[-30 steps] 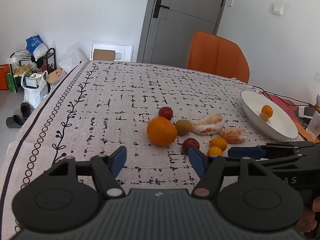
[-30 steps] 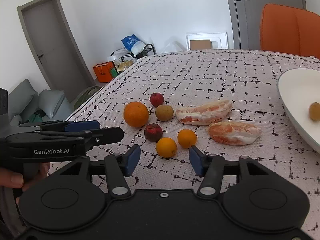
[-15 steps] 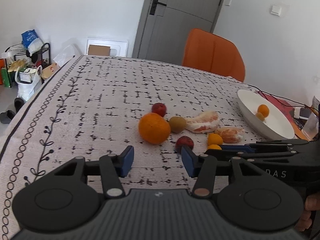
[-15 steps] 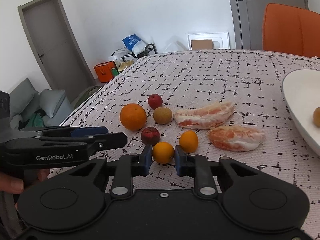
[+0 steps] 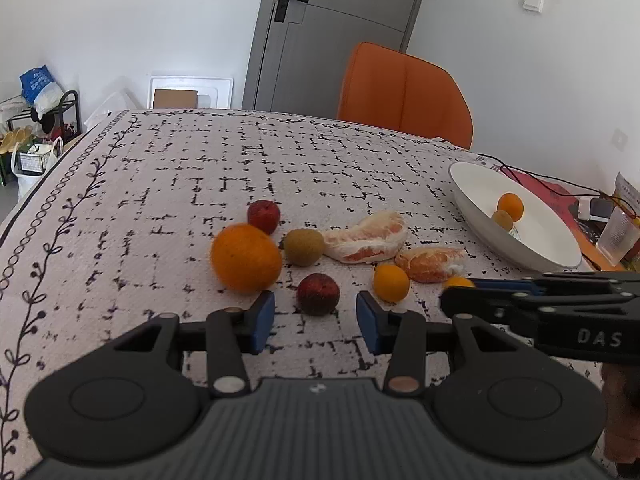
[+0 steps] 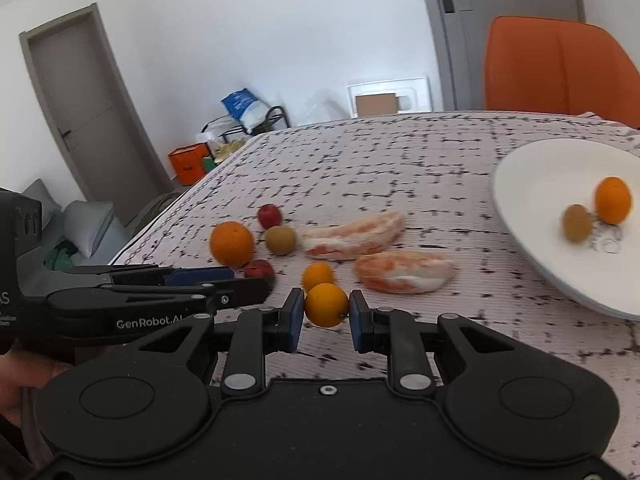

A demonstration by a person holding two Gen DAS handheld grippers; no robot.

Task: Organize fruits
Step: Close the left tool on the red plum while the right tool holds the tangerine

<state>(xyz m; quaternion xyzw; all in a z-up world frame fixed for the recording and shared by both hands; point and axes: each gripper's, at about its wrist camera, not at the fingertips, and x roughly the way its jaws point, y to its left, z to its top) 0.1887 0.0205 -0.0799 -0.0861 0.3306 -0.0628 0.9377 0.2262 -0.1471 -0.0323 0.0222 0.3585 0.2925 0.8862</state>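
A small orange fruit [image 6: 326, 305] is pinched between the blue pads of the right gripper [image 6: 323, 316], and in the right wrist view it is seen held just clear of the patterned tablecloth [image 6: 400, 160]. The jaws of the left gripper [image 5: 316, 316] are closing around a dark red fruit [image 5: 318, 293] that is seen between the blue pads [image 5: 264, 316] in the left wrist view; the pads are not yet pressed on it and a gap is seen on each side.

The remaining loose fruit is gathered toward the near right part of the table. A large orange [image 5: 246, 258] is set just left of the dark red fruit, with a second red fruit [image 5: 263, 216] behind it and a brown kiwi-like fruit [image 5: 304, 246] beside it. Two peeled citrus segments are laid further right: a larger pale one [image 5: 366, 238] and a smaller orange one [image 5: 430, 264]. Another small orange fruit [image 5: 391, 282] is placed just in front of the smaller segment.

A white bowl [image 5: 480, 216] is stood near the right edge of the table, and a small orange fruit [image 5: 510, 207] and a small brown fruit [image 5: 502, 220] are held in it, side by side. An orange chair [image 5: 404, 92] is seen at the far edge
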